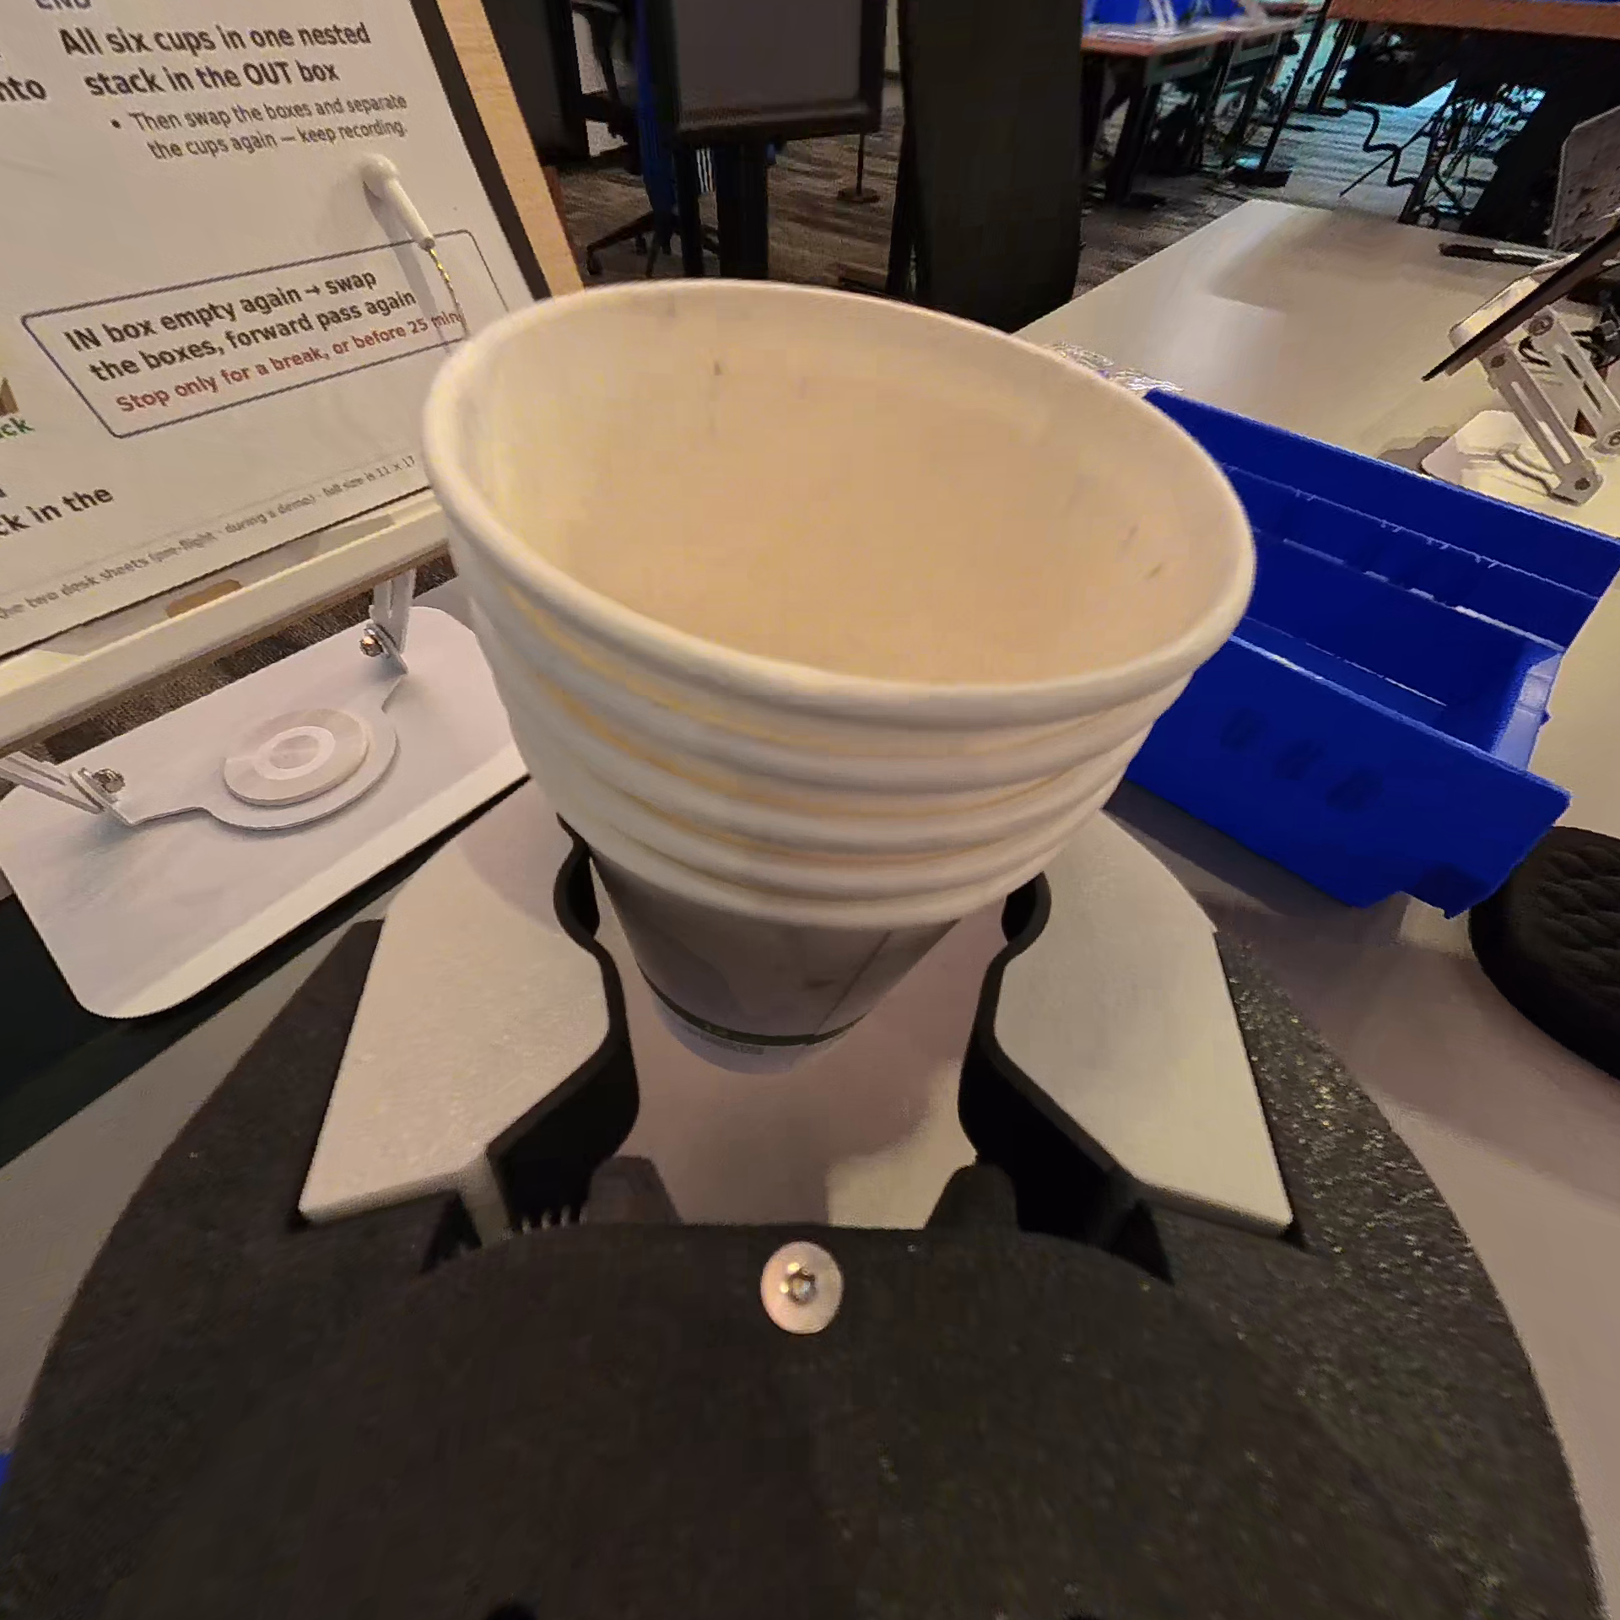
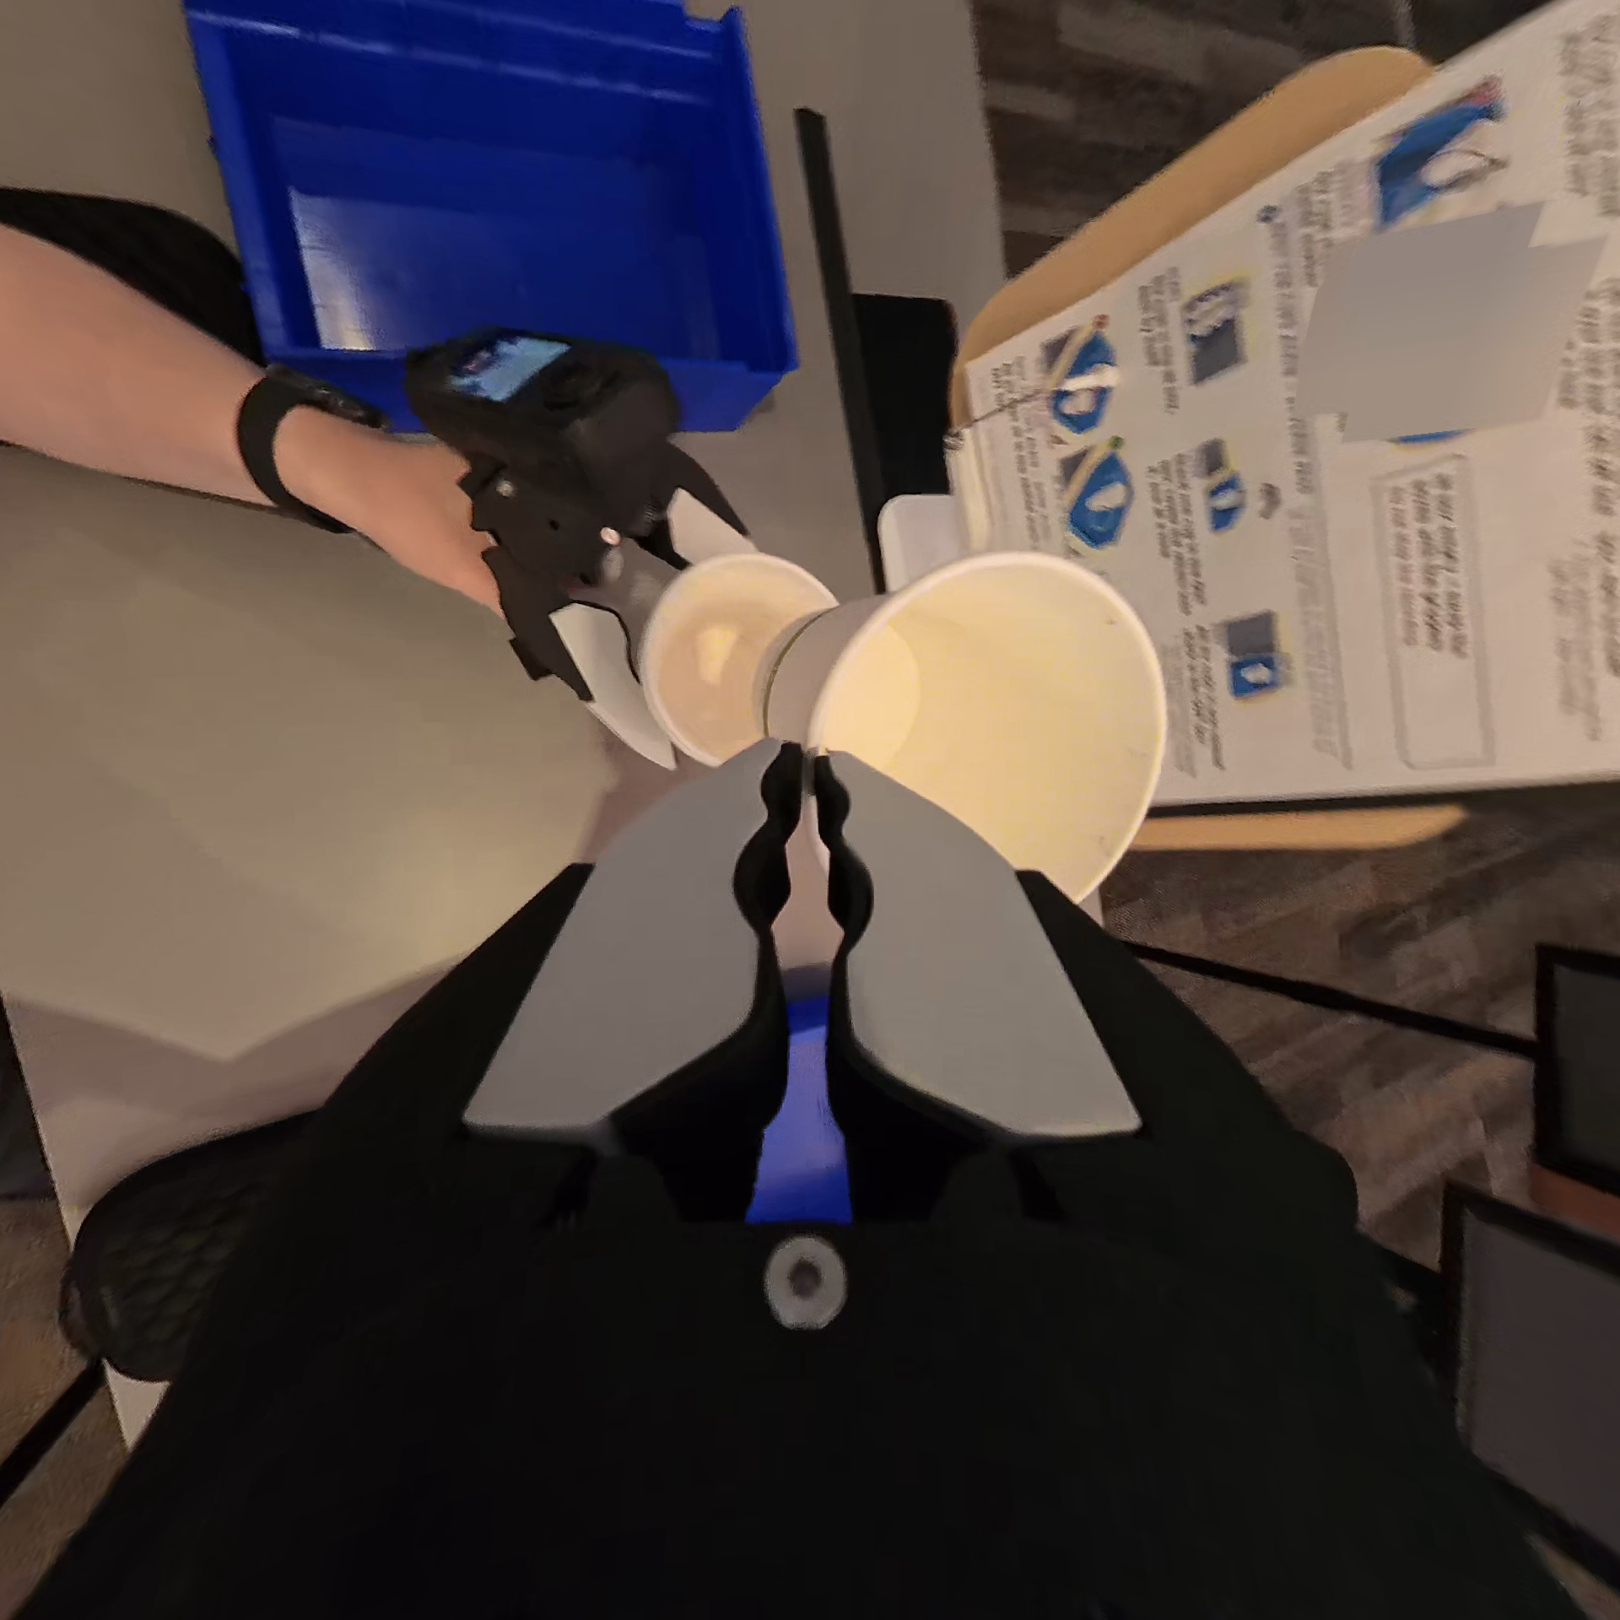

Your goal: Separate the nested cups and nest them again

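My left gripper (image 1: 802,903) is shut on a stack of several nested white paper cups (image 1: 833,614), gripping its lower grey part, with the mouth facing up and away. In the right wrist view the left gripper (image 2: 614,649) holds that stack (image 2: 719,657) above the table. My right gripper (image 2: 806,756) is shut on the rim of a single white cup (image 2: 991,719). That cup's base is close to the stack's mouth; I cannot tell whether they touch. The single cup does not show in the left wrist view.
An empty blue bin (image 1: 1359,657) lies on the white table (image 1: 1271,289); it also shows in the right wrist view (image 2: 491,175). An instruction board on a stand (image 1: 219,307) (image 2: 1315,438) stands beside the cups. A person's arm (image 2: 131,351) holds the left gripper.
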{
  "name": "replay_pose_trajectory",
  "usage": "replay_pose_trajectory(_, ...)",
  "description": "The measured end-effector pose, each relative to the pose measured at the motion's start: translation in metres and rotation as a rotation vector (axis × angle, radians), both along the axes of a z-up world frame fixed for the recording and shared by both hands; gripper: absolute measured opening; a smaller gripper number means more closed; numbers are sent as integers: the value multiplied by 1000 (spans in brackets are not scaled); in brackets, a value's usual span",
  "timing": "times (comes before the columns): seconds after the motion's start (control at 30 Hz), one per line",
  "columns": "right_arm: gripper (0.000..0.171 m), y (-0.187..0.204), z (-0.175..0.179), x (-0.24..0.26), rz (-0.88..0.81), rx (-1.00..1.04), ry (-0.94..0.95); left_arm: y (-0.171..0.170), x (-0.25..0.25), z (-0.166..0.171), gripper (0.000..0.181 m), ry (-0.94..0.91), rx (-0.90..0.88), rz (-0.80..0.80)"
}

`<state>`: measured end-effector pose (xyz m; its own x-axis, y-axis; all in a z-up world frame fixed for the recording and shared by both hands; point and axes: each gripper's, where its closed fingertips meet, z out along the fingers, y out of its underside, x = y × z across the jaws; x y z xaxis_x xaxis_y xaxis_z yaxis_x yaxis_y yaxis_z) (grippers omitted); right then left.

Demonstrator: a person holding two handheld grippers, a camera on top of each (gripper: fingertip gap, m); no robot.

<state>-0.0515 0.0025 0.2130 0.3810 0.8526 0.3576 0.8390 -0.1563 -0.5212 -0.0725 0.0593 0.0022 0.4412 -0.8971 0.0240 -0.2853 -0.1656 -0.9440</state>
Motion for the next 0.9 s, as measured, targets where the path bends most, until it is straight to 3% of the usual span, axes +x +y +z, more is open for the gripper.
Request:
replay_pose_trajectory(0.1, 3, 3, 15, 51, -137, 44, 17, 5, -5, 1, 92, 0, 5, 18)
replay_pose_trajectory(0.2, 3, 6, 3, 116, -313, 31, 31, 6, -7, 6, 92, -24, -11, 16)
replay_pose_trajectory(0.43, 3, -2, -116, 241, -648, -169, -61, 5, -7, 9, 92, -36, -16, 8)
replay_pose_trajectory(0.63, 3, -8, -205, 280, -776, -289, -106, 4, -6, 10, 92, -35, 0, 5)
replay_pose_trajectory(0.9, 3, 1, -262, 300, -836, -320, -142, 6, -7, 9, 92, -30, 0, 6)
